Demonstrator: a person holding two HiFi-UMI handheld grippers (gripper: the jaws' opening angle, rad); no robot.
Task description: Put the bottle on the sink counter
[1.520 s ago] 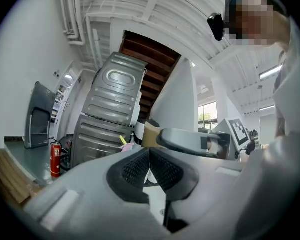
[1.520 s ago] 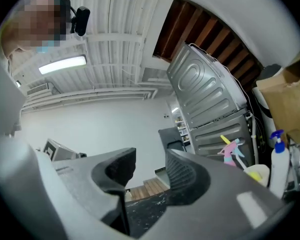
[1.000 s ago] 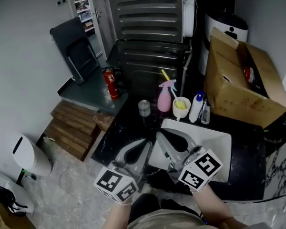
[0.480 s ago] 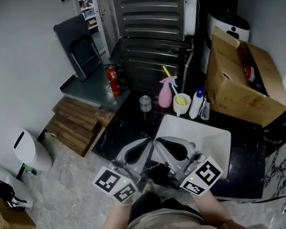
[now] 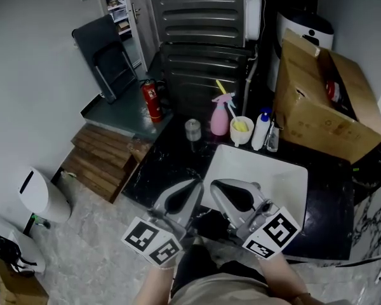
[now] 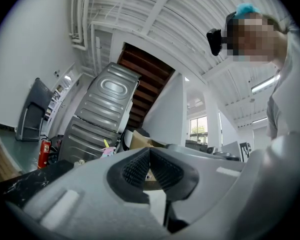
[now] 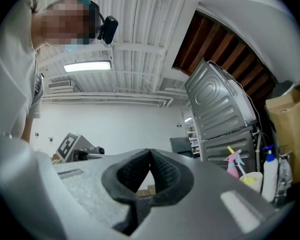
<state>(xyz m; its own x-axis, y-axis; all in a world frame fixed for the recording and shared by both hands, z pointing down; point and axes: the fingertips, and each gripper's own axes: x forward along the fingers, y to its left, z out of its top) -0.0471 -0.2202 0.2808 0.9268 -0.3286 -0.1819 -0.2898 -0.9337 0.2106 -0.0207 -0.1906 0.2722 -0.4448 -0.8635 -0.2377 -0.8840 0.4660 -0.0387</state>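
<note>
no text is legible; the label on the fire extinguisher is too small.

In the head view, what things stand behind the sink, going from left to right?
Silver can → pink spray bottle → white cup → white bottle with blue cap → cardboard box.

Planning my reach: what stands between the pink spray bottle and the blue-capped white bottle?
A white cup with a yellow thing in it, beside both on the dark counter; the head view shows it.
</note>
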